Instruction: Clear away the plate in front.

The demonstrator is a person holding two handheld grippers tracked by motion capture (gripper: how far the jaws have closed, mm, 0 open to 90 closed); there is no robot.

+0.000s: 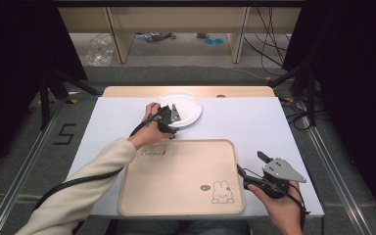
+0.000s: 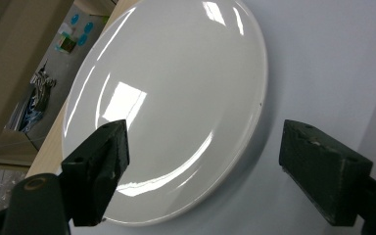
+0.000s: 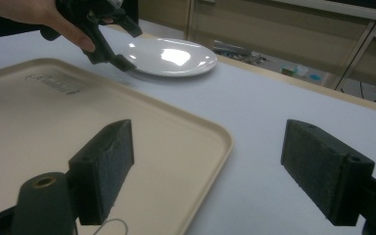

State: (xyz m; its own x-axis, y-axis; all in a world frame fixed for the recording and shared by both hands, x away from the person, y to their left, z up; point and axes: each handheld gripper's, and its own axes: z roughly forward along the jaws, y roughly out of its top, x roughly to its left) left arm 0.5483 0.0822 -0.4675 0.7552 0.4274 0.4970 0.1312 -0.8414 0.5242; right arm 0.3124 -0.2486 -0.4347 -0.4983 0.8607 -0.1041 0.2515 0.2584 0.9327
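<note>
Two claws gaping wide, left claw (image 2: 203, 171) straddling white plate (image 2: 171, 98) rim, plate's near edge cut off, right claw (image 3: 225, 171) beside beige tray (image 3: 127, 127), holding nothing

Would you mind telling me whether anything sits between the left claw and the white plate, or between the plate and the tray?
Nothing visible does. The left claw is open at the plate, one jaw over it and one beside its rim. Bare white table separates the plate from the empty tray.
</note>
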